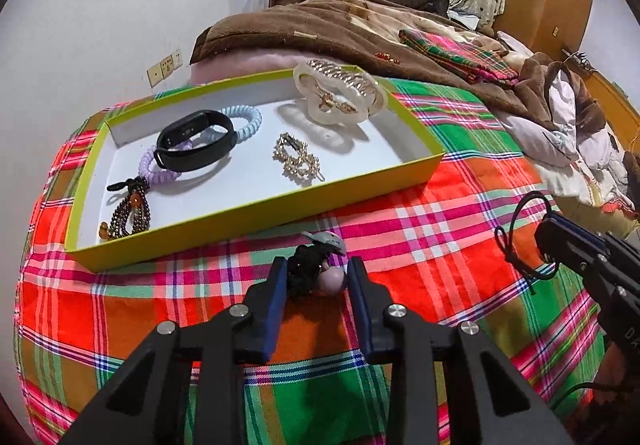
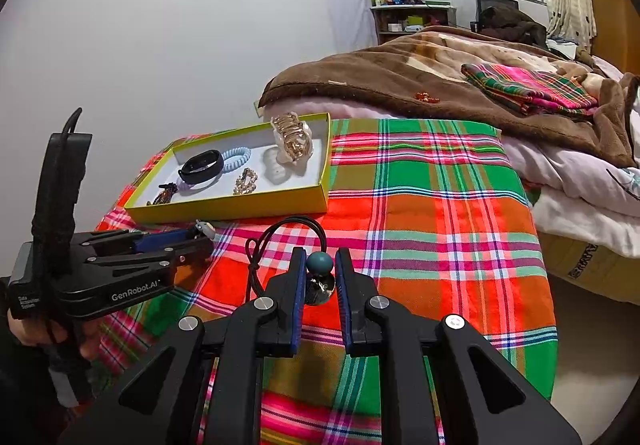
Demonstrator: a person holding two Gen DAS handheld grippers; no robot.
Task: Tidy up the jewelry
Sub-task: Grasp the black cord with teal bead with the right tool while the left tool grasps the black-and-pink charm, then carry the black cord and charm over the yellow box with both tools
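A yellow-green tray (image 1: 256, 211) (image 2: 232, 207) lies on the plaid cloth. It holds a black fitness band (image 1: 196, 141), blue and purple coil ties, a gold hair clip (image 1: 296, 161), a bead bracelet (image 1: 128, 213) and a large clear claw clip (image 1: 340, 93). My left gripper (image 1: 318, 277) is shut on a black hair tie with a pink ball and grey charm (image 1: 320, 269), just in front of the tray. My right gripper (image 2: 319, 267) is shut on a black elastic hair tie with a teal ball (image 2: 320, 263), to the right of the left gripper.
The plaid cloth (image 2: 432, 213) covers a low surface. A bed with a brown blanket (image 2: 400, 85), a folded plaid cloth (image 2: 532, 87) and white bedding lies behind and to the right. A shelf of bottles (image 2: 408, 13) stands by the far wall.
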